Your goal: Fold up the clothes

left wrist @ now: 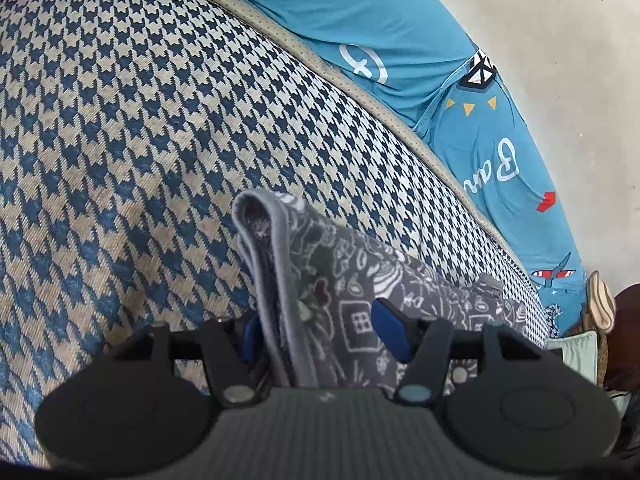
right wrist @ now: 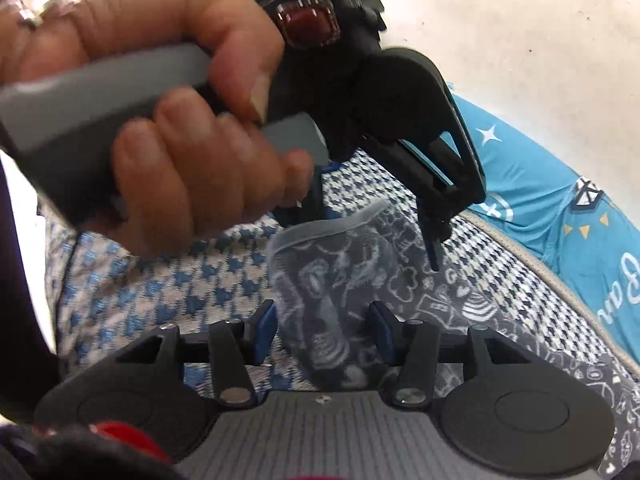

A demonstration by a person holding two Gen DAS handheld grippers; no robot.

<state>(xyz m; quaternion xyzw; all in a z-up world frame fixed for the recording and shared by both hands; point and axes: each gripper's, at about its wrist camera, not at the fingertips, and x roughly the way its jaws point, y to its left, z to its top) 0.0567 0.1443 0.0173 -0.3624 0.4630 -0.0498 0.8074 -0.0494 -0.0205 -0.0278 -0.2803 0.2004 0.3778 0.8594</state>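
Lying lower centre in the left wrist view, on a blue-and-beige houndstooth cover [left wrist: 140,140]: grey doodle-print garment [left wrist: 340,280], its plain grey hem standing up in a loop.

Left gripper [left wrist: 320,332] clamping a thick bunch of that garment, jaws staying half apart around it, the grip being judged from the lifted hem. Right gripper [right wrist: 323,328] straddling another fold at lower centre of the right wrist view, pads looking clear of the cloth on both sides, so gaping and not pinching. Person's hand [right wrist: 160,120] filling the upper left there.

Likely handling as light, soft and limp, sagging wherever unsupported and not breaking or slipping much. Probably best taking hold at the thicker hem or at corners, gathering all layers at once.

Showing in white script on the teal star-print fabric [left wrist: 400,20] at right: "Ba", the rest running out of view. Showing no brand or tag on the garment itself.
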